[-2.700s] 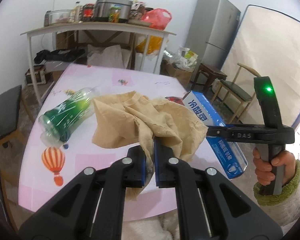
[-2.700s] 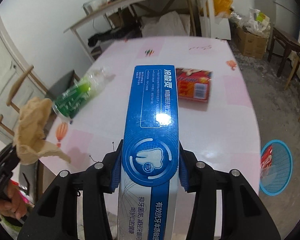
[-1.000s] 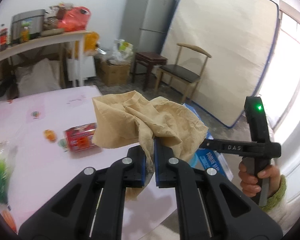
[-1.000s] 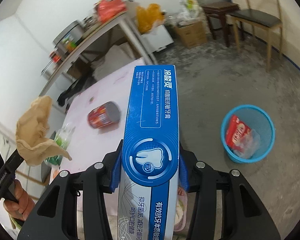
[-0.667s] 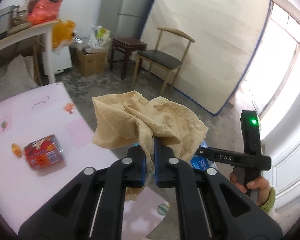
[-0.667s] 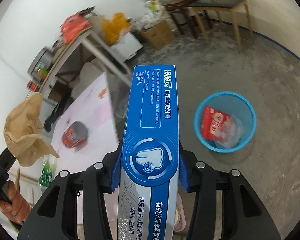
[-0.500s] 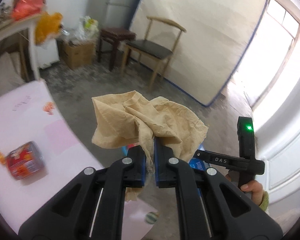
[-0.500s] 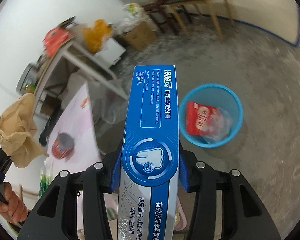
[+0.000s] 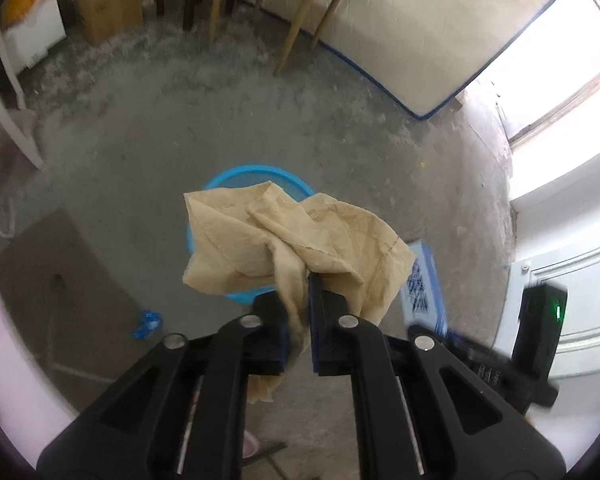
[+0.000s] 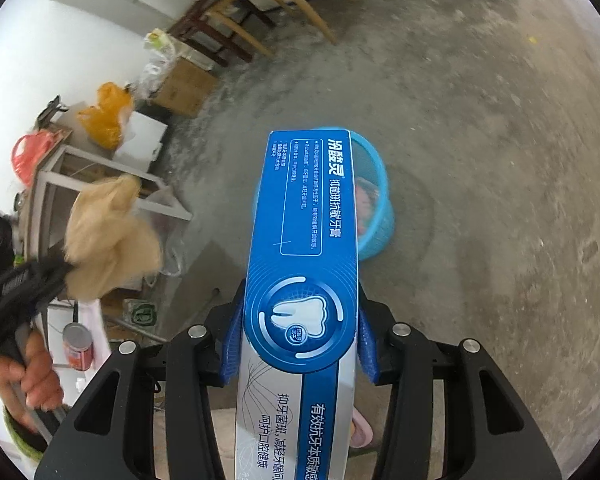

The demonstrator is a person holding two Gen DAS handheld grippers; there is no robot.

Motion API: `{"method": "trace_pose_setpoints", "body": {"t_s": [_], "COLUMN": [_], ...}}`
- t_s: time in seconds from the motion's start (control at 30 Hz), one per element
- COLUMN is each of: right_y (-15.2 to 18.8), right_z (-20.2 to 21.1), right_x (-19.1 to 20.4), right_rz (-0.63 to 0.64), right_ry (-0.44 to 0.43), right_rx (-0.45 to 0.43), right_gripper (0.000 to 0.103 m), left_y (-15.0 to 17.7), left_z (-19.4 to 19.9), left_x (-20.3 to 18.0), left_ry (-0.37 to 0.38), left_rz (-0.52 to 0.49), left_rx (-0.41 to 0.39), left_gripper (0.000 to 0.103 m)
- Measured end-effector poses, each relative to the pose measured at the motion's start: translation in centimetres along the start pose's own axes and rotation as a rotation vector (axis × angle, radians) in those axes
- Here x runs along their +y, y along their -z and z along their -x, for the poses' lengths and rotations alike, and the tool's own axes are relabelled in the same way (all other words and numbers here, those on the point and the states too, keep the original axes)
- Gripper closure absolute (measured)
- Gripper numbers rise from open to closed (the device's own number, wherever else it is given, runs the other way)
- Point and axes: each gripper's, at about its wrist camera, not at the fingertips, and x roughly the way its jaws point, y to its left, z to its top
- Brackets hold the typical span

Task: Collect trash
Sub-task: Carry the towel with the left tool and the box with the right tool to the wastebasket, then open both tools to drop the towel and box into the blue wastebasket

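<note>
Left tool (image 9: 298, 322): jaws narrow and have just been opening a little, crumpled tan paper towel (image 9: 296, 240) is between them, a strip of it hanging down through the gap; can't tell whether the pads are pressing it or it's just draped there. The bulk of the towel bunches ahead of the fingertips and covers most of the blue mesh bin (image 9: 256, 174) beyond it, only the bin's far rim and a bit of the near wall showing. The tool points steeply down at the concrete floor (image 9: 340, 140), bin straight ahead of the tips. Right tool (image 10: 300, 332): jaws about half open, clamped on the sides of a long blue toothpaste box (image 10: 306, 240), blue pads (image 10: 232, 344) pressing both long edges. The box sticks out forward past the tips, its far end overlapping the left part of the bin in that view; bin sits on the floor ahead and slightly right of the box end, with something red and pinkish inside. From the right wrist view, the left tool and its towel are off to the left, held by a hand (image 10: 24, 376). Red can (image 10: 78, 346) on the pink worktop edge (image 10: 96, 328) lower left, behind the left tool. Wooden chair (image 10: 256, 12) and cardboard boxes far ahead-left.
</note>
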Motion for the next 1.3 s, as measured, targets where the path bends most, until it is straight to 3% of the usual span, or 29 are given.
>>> {"method": "trace_pose_setpoints", "body": {"t_s": [0.03,0.1,0.17,0.3,0.4,0.53,0.77,0.8,0.87,0.9,0.97,1.0,1.13,1.23,1.3], "right_y": [0.0,0.0,-0.1,-0.9,-1.5,-2.7,-7.1,-7.6,-9.2,-9.6,-10.1,-10.3,-11.8,-13.6,-14.7], "right_z": [-0.3,-0.7,-0.9,-1.4,-2.8,-5.2,-12.7,-13.5,-16.3,-17.5,-19.2,-19.3,-15.8,-15.8,-16.8], "right_x": [-0.3,-0.9,-1.5,-1.8,-1.1,0.6,4.8,5.2,5.9,6.0,5.7,5.7,3.2,0.0,-1.6], "right_rz": [-0.009,-0.027,-0.037,-0.036,-0.012,0.043,0.177,0.188,0.23,0.253,0.276,0.281,0.201,0.091,0.02], "right_ry": [0.004,0.011,0.018,0.032,0.029,0.054,0.149,0.153,0.2,0.246,0.313,0.306,0.251,0.311,0.317], "right_rx": [0.005,0.014,0.018,0.026,0.047,0.07,0.165,0.177,0.179,0.189,0.237,0.245,0.109,0.079,0.102], "right_gripper": [0.057,0.057,0.057,0.057,0.057,0.057,0.055,0.053,0.035,0.021,0.021,0.021,0.021,0.022,0.029], "left_y": [-0.8,-1.5,-1.5,-1.7,-1.3,0.1,6.6,8.2,11.1,12.3,14.9,16.3,20.4,22.4,23.6], "left_z": [-1.6,-4.0,-5.6,-5.3,-2.6,3.9,15.9,17.4,19.6,20.4,21.8,22.5,25.8,27.9,29.2], "left_x": [0.0,0.1,0.4,1.1,1.6,2.3,4.6,5.2,6.5,7.1,8.2,8.9,12.1,13.6,14.6], "left_ry": [0.0,-0.026,-0.063,-0.048,-0.046,-0.057,-0.102,-0.111,-0.128,-0.132,-0.138,-0.145,-0.173,-0.203,-0.219], "left_rz": [0.012,0.034,0.037,0.045,0.03,0.002,-0.033,-0.025,0.0,0.015,0.056,0.082,0.181,0.239,0.266], "left_rx": [0.019,0.051,0.064,0.065,0.029,-0.056,-0.216,-0.238,-0.262,-0.266,-0.269,-0.273,-0.324,-0.377,-0.406], "left_gripper": [0.078,0.062,0.062,0.061,0.061,0.059,0.05,0.049,0.048,0.048,0.048,0.048,0.048,0.048,0.048]}}
